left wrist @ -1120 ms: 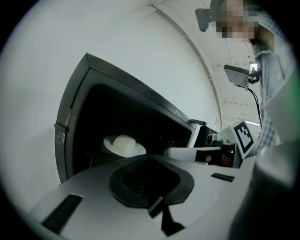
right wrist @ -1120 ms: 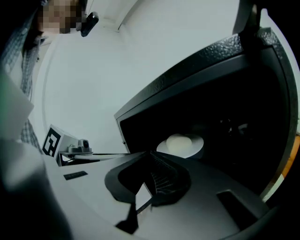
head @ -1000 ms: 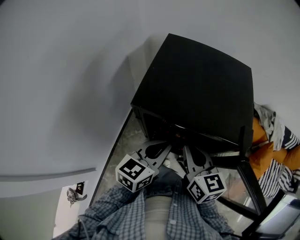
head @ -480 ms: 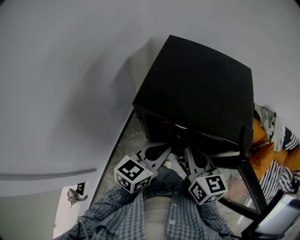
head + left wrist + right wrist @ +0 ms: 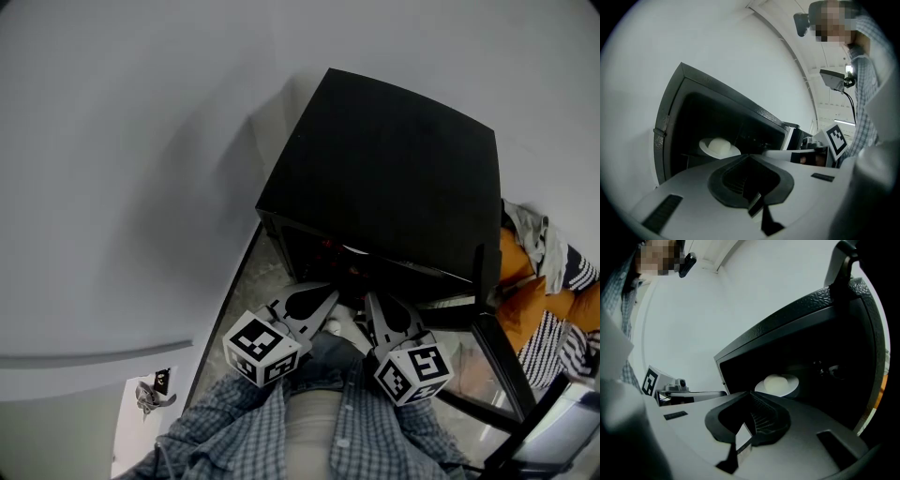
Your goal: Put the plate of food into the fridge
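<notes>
White plate of food (image 5: 719, 147) set inside the open black mini fridge (image 5: 394, 159). Left tool (image 5: 317, 302) and right tool (image 5: 380, 314) side by side just outside the fridge opening, both with jaws pressed together, gripping nothing.

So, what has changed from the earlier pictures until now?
Almost nothing. The left claw seems to have drifted slightly to its left; nothing was grasped or released. The right claw and the black box-shaped fridge stay as before, both claws shut and empty.
</notes>
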`<state>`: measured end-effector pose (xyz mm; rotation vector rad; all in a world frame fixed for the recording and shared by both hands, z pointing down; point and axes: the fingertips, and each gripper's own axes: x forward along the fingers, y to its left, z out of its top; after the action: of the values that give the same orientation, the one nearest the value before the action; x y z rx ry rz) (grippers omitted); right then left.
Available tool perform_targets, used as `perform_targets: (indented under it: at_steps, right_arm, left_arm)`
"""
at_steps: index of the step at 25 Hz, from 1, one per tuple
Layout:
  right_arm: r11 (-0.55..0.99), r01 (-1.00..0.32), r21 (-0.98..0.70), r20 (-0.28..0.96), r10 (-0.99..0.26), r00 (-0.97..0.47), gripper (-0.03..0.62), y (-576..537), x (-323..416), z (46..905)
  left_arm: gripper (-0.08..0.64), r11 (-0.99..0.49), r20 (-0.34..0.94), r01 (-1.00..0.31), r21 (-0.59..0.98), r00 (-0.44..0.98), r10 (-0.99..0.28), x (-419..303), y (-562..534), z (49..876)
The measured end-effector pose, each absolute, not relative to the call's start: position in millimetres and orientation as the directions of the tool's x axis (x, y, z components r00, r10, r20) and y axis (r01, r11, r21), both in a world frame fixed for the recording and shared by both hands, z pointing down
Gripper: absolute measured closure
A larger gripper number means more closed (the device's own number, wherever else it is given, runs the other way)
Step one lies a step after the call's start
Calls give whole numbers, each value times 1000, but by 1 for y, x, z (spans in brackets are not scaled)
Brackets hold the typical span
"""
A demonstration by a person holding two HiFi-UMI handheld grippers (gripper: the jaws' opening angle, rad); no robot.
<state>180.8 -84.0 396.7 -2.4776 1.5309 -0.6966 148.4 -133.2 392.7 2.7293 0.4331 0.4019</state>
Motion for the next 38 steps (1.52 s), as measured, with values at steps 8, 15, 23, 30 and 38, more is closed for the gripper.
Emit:
perform_targets:
  at_steps: [8, 15, 23, 30, 38]
  right_arm:
    - [-451, -811, -373, 276, -888, 367, 584, -82, 182, 392]
    - [-461, -805, -373, 267, -884, 383, 584, -73, 186, 388]
    - [-461, -808, -368, 248, -886, 393, 584, -67, 186, 383]
    - [-457, -812, -364, 233, -888, 396, 584, -62, 180, 380]
    - [-442, -844, -305, 239, -893, 381, 584, -55, 151, 377]
  left_arm:
    - [554, -893, 223, 254, 371, 909, 352, 154, -127, 393]
    - [554, -889, 225, 264, 374, 904, 363, 159, -118, 391]
    - [554, -890, 223, 275, 363, 902, 369, 160, -111, 388]
    - [554, -897, 226, 278, 345, 902, 367, 153, -105, 382]
    - [554, -904, 210, 261, 339, 916, 343, 130, -96, 374]
